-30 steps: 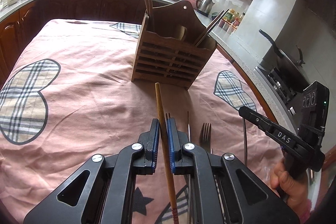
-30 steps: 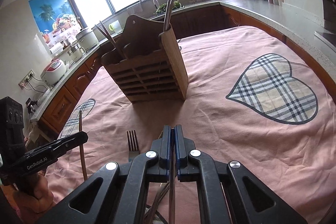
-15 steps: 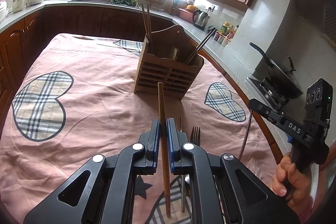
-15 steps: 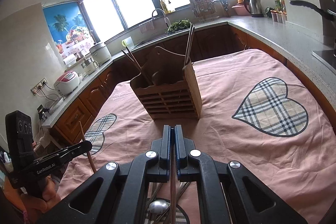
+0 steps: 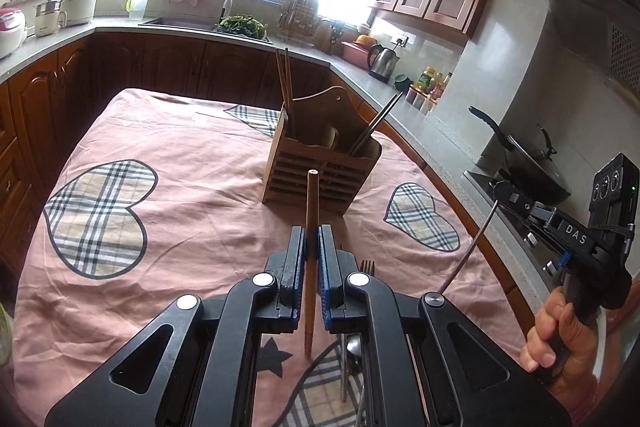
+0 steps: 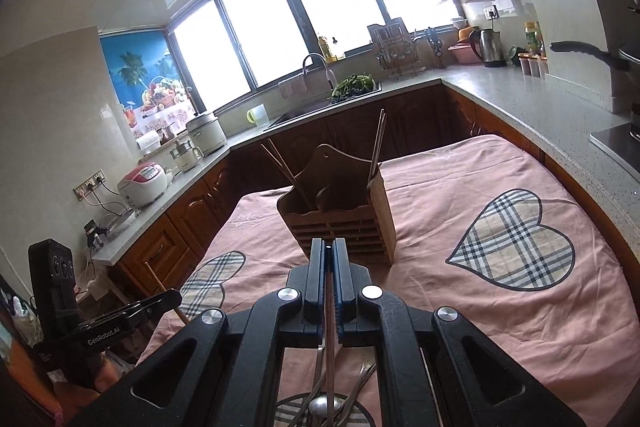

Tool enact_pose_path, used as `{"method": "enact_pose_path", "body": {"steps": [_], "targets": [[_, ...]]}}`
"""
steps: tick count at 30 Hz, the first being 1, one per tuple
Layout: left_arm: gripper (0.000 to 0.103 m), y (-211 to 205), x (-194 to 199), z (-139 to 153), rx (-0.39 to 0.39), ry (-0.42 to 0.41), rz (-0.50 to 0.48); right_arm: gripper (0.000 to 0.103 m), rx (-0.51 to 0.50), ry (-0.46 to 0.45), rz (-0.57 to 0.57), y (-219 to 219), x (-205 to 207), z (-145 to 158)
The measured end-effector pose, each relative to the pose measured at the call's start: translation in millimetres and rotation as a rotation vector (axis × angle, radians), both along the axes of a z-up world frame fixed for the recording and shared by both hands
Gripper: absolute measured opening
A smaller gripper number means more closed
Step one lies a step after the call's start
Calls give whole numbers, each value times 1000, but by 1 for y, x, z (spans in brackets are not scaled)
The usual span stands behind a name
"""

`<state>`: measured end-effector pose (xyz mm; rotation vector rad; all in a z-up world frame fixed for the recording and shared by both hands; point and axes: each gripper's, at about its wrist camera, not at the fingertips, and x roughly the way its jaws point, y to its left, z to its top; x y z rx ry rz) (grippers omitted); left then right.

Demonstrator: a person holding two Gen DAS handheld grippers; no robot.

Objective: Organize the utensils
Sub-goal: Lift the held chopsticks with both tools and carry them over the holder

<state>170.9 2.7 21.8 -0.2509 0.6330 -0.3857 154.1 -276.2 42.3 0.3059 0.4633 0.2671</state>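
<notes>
left claw [image 5: 311, 239] is clenching a brown wooden chopstick [image 5: 311, 227], right claw [image 6: 329, 259] is clamping a thin steel chopstick [image 6: 330, 355]; both are pointing at the slatted wooden utensil holder [image 5: 320, 173] on the pink-clothed desk [image 5: 192, 227], likely for dropping in; spare cutlery is lying below.

You see a slatted matt wood holder [image 5: 320, 167], a wrinkled pink cloth [image 5: 192, 227], a metal chopstick [image 5: 468, 251].
</notes>
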Motion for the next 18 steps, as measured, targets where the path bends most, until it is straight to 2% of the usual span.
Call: {"method": "enact_pose_path", "body": {"steps": [18], "targets": [[6,8,8,24,-37,-60,28,3,27,-95,-33,-9,7,27]]}}
